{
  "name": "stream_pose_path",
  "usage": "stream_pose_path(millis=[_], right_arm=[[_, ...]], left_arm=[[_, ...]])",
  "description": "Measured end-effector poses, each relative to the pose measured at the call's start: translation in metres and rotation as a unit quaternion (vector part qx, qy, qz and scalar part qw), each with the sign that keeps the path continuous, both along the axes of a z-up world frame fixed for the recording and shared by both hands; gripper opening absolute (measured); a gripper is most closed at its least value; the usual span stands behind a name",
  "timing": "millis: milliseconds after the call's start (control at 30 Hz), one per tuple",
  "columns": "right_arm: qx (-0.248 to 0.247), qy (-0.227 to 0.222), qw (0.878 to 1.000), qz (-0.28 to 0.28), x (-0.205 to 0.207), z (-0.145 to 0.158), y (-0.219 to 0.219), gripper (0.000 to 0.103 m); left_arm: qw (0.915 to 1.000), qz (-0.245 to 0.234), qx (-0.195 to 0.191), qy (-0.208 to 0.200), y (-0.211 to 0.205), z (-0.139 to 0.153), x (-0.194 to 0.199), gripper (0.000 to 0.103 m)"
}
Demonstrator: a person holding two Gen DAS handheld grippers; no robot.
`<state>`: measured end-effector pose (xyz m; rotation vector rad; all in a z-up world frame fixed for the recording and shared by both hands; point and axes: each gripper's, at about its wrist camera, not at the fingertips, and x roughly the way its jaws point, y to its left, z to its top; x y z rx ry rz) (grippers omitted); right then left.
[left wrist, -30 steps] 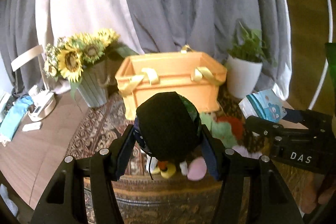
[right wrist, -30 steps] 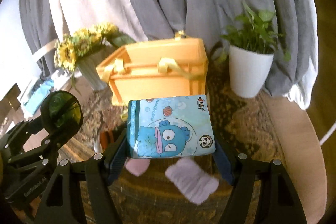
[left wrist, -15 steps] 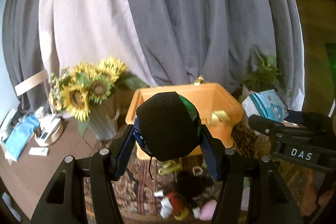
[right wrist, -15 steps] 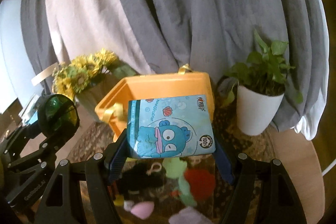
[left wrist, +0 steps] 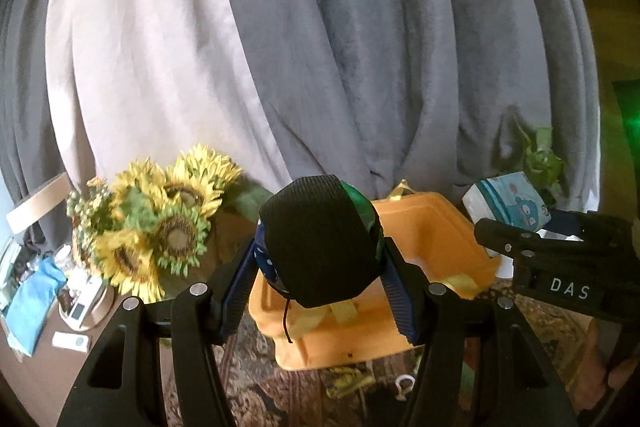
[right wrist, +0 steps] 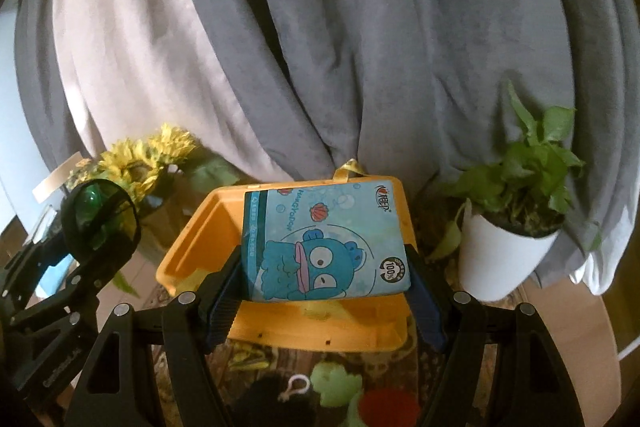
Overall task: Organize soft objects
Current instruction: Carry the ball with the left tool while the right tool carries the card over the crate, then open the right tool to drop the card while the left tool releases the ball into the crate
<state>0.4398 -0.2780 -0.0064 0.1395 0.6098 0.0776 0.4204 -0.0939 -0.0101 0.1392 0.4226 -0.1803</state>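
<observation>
Both wrist views toward orange basket (left wrist: 420,247)

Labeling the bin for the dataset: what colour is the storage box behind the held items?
Orange storage box, with yellow strap handles; clearest in the right wrist view.

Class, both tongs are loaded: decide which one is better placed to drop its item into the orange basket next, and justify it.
Probably right: the right tongs hold the blue tissue pack directly over the orange basket opening, while the left tongs hold the black ball over its front-left corner.
</observation>
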Motion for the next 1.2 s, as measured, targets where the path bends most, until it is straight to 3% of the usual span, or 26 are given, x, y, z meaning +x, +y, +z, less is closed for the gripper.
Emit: stream_pose_path(millis=[667,867,933,1000,1200], right_arm=[[-0.019,0.098,0.995,0.013,0.115,-0.060,-0.001,0.074],[-0.027,0.126,0.991,0.027,0.132,-0.074,0.002,0.075],[-0.027,0.136,0.990,0.026,0.135,-0.078,0.000,0.076],[-0.023,0.139,0.990,0.024,0.136,-0.079,-0.001,0.078],[-0.024,0.132,0.991,0.008,0.129,-0.074,-0.005,0.080]], left_arm=[[0.9948,-0.006,0.020,0.100,-0.013,-0.055,0.123,0.060],[0.9920,-0.012,0.025,0.123,-0.015,-0.068,0.139,0.061],[0.9921,-0.012,0.028,0.122,-0.017,-0.070,0.140,0.065],[0.9926,-0.011,0.032,0.116,-0.018,-0.070,0.140,0.077],[0.9934,-0.007,0.037,0.109,-0.017,-0.066,0.131,0.077]])
